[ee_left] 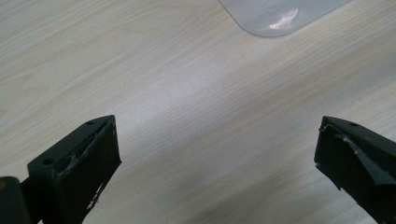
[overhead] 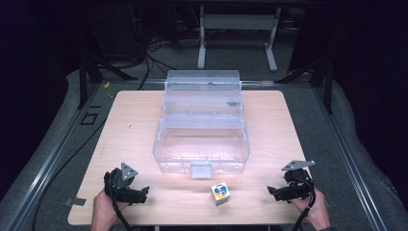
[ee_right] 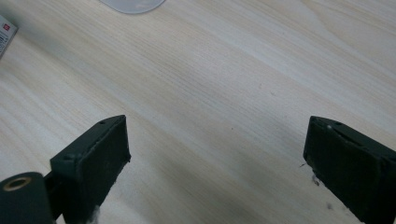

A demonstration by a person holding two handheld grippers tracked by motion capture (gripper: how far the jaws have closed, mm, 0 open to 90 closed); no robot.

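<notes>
A clear plastic box [overhead: 202, 144] with its lid raised stands in the middle of the wooden table [overhead: 130, 120]. In front of it, near the front edge, sits a small white cube with colourful print [overhead: 220, 193]. My left gripper [overhead: 144, 192] rests low at the front left, held by a hand, and points right toward the cube. Its jaws stand wide apart over bare wood [ee_left: 210, 140]. My right gripper [overhead: 272, 191] rests at the front right and points left toward the cube. Nothing lies between its wide-apart jaws [ee_right: 215, 140]. A corner of the box [ee_left: 280, 14] shows ahead of the left jaws.
The table has rounded corners and sits on a grey floor with metal rails [overhead: 53, 159] at both sides. A white metal stand [overhead: 238, 33] and cables lie behind the table. An edge of the cube [ee_right: 5, 32] shows at the far left of the right gripper view.
</notes>
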